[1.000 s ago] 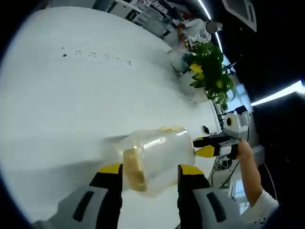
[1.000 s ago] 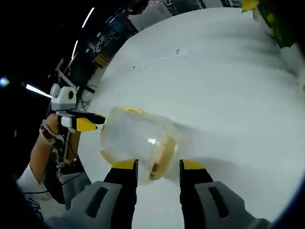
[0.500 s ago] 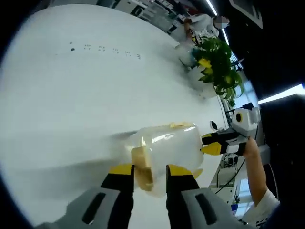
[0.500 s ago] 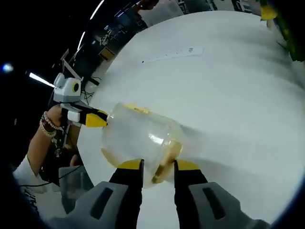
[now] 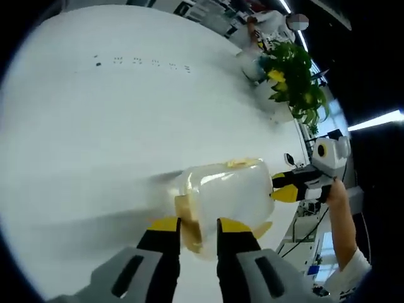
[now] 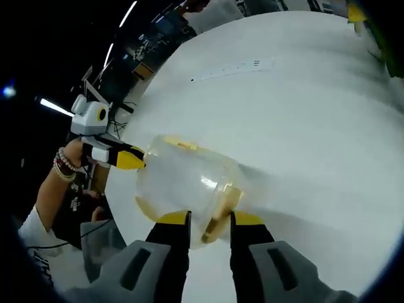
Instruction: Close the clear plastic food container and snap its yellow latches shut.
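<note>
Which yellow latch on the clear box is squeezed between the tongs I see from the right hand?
It is the latch on the container end nearest the right tongs, pinched between their yellow tips. The far end's latch sits by the left tongs.

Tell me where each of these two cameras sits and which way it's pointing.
Left gripper view: rides the left gripper, looking along its jaws at the clear container on the white table; a hand holds the right gripper opposite.
Right gripper view: rides the right gripper, facing back; hand and bracelets show.
Shared: container, table, both grippers.
</note>
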{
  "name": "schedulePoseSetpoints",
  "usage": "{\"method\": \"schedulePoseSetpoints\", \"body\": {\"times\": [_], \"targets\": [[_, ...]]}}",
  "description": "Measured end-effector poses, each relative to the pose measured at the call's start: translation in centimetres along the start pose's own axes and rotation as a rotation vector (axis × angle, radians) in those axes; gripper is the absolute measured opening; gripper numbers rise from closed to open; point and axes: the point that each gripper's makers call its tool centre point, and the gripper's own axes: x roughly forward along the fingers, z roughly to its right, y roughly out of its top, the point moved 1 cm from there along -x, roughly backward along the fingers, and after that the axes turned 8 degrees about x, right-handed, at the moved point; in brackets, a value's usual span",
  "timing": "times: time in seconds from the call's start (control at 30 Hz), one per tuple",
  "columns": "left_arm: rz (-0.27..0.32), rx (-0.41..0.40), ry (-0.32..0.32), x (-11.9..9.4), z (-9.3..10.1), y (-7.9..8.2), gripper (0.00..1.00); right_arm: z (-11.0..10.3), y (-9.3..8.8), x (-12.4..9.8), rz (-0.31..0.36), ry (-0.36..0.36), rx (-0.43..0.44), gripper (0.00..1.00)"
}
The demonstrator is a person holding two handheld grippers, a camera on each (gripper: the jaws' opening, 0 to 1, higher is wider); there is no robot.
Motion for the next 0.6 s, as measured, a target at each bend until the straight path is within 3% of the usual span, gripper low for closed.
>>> {"method": "schedulePoseSetpoints", "body": {"times": [0.17, 0.2, 0.23, 0.47, 0.57, 0.6], "targets": [[0.000, -0.028, 0.003, 0.02, 0.00, -0.01, 0.12, 0.01, 0.00, 0.00, 0.010, 0.001, 0.020, 0.21], [-0.026, -0.090, -0.017, -0.40, 0.40, -0.50, 0.13, -0.01, 0.02, 0.05, 0.013, 0.003, 0.025, 0.21], [0.007, -0.048, -0.013, -0.28, -0.03, -0.01, 0.13, 0.00, 0.11, 0.01, 0.016, 0.003, 0.032, 0.21], [0.000, -0.052, -0.004, 0.01, 0.05, -0.23, 0.13, 0.15, 0.29, -0.04, 0.021, 0.010, 0.045, 0.20], [-0.006, -0.057, -0.002, 0.03, 0.00, -0.12, 0.13, 0.19, 0.24, 0.14, 0.044, 0.080, 0.176, 0.20], [-0.001, -0.049, 0.004, 0.10, 0.00, -0.16, 0.13, 0.44, 0.29, 0.00, 0.054, 0.080, 0.168, 0.20]]}}
